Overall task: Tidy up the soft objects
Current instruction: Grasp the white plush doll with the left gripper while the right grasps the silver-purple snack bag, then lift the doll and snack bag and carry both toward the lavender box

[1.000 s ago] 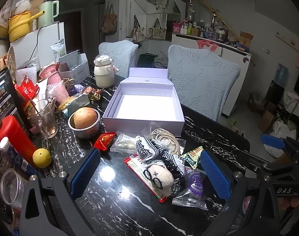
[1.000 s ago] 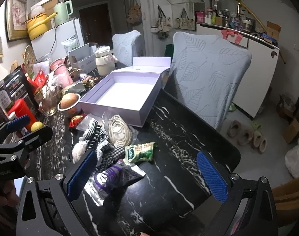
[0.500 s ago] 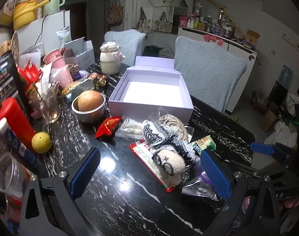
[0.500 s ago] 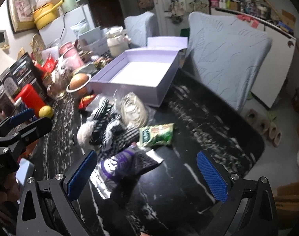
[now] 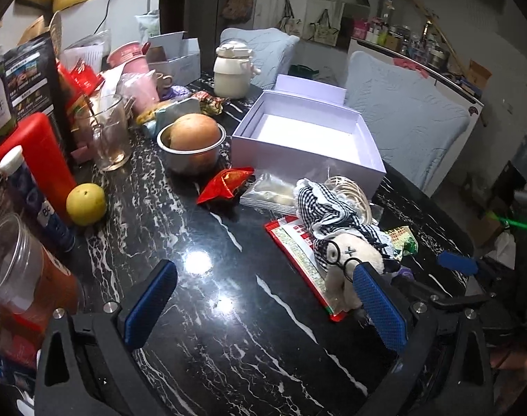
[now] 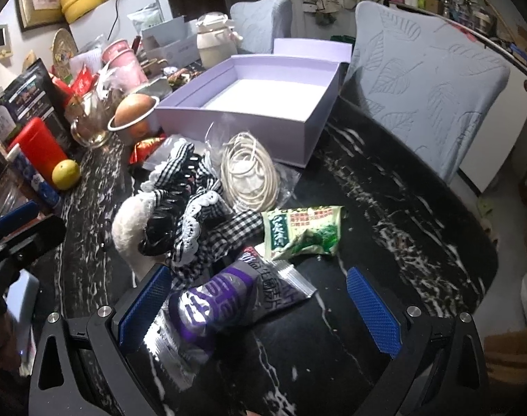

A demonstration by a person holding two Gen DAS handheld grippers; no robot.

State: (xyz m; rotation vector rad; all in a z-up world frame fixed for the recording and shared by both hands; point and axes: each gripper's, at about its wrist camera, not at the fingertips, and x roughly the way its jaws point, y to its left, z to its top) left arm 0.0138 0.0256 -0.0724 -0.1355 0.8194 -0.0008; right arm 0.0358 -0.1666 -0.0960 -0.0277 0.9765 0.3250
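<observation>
Both tools have been brought nearer the plush toy [image 5: 346,260], left tool [image 5: 263,298] and right tool [image 6: 260,305] spread wide, empty (lavender box [image 5: 308,138] behind it unfilled); a first pick seems imminent.

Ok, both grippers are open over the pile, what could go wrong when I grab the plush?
The white plush toy with glasses is tangled in black-and-white gingham cloth, so lifting it may drag the cloth and the cream cord coil along. The right gripper sits over the purple snack packet and could pinch that instead.
</observation>
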